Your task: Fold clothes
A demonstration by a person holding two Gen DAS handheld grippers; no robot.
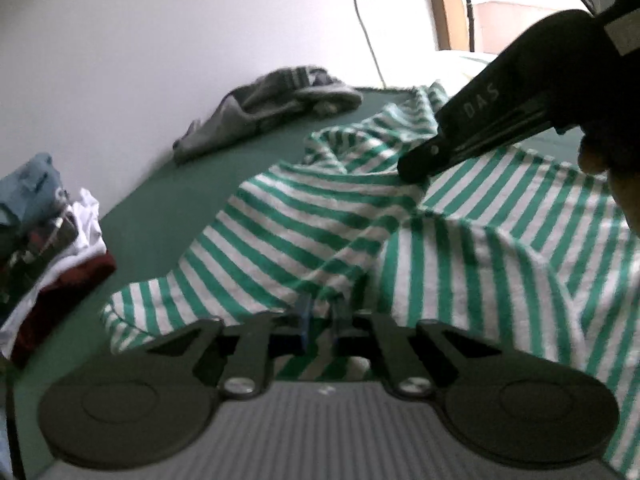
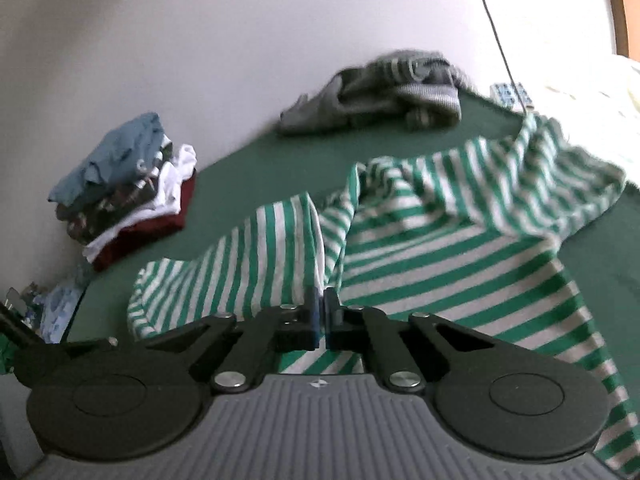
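Sprawling rumpled, striped shirt unreadable.

The left gripper is a matte black two-finger linkage mounted on a grey ribbed housing. Two large black circular discs sit at 8 and 4 o'clock of the housing, each with a raised concentric ring. Silver round-head screws pin the link arms at their inner pivots. Blue pads line the finger tips.

The right gripper is of identical build: black links, silver pivot screws, grey ribbed body with a small star-shaped mark at 12 o'clock. Seen from the left wrist camera, its black side bears pale lettering.
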